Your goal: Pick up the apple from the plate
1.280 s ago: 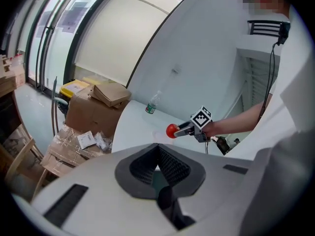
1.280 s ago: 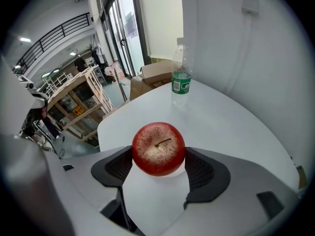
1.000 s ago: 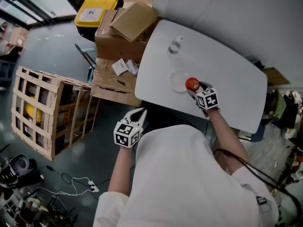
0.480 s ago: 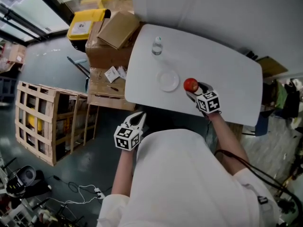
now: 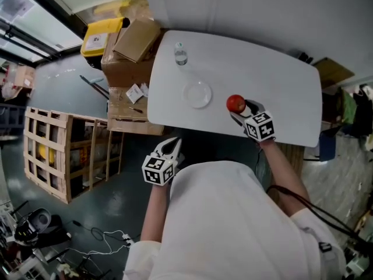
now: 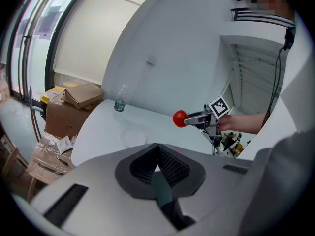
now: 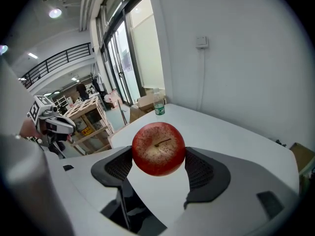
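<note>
A red apple [image 5: 235,103] sits between the jaws of my right gripper [image 5: 240,107], which is shut on it, to the right of the plate and apart from it. In the right gripper view the apple [image 7: 158,148] is pinched between both dark pads [image 7: 119,167], stem side towards the camera. The small white plate [image 5: 197,94] lies bare on the white table [image 5: 274,69]. My left gripper [image 5: 172,145] hangs off the table's near edge, close to the person's body, shut on nothing. From the left gripper [image 6: 158,154] view, the apple [image 6: 179,118] and plate [image 6: 134,137] show ahead.
A clear water bottle [image 5: 180,53] stands at the table's far left corner. Cardboard boxes [image 5: 131,45] and a yellow bin [image 5: 102,37] are stacked left of the table. A wooden crate [image 5: 64,150] stands on the floor further left. A wall runs behind the table.
The apple, held in my right gripper, has moved from the plate's right edge to a spot apart from the plate, further right. My left gripper has stayed in place.
</note>
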Demonstrator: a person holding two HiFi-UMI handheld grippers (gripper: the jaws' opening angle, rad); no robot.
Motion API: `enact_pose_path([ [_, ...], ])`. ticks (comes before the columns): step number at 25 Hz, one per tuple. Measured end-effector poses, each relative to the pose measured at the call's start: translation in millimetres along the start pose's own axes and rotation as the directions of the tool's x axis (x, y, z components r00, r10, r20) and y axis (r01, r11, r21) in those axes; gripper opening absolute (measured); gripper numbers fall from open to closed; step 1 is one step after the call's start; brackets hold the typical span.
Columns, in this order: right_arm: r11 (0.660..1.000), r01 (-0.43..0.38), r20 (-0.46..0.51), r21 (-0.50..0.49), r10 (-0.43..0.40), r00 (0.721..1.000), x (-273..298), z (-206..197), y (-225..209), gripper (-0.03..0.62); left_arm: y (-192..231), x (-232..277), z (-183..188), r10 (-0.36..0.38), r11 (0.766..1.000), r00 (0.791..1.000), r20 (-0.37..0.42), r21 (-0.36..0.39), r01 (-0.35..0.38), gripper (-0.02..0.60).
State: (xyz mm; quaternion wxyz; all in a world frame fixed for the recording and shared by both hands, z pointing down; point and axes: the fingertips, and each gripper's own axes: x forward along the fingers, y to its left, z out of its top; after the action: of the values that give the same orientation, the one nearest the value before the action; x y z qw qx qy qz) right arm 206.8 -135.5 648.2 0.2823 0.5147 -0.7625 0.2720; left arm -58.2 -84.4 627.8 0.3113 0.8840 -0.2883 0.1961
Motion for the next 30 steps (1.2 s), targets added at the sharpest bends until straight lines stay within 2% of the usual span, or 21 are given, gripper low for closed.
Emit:
enact_pose_path([
  [13,1.0,-0.003,0.069,0.018,0.001,0.998,-40.2,-12.6,-4.5,0.345,-32.9,-3.2,2.2,0.016,0.999,0.999,0.047,0.027,-0.017,0.002],
  [30,0.991,0.076,0.148,0.114,-0.092,0.985,-59.1,0.1,21.0,0.345,3.7,-27.6,14.9,-0.037,0.998,0.999,0.032,0.054,0.035,0.002],
])
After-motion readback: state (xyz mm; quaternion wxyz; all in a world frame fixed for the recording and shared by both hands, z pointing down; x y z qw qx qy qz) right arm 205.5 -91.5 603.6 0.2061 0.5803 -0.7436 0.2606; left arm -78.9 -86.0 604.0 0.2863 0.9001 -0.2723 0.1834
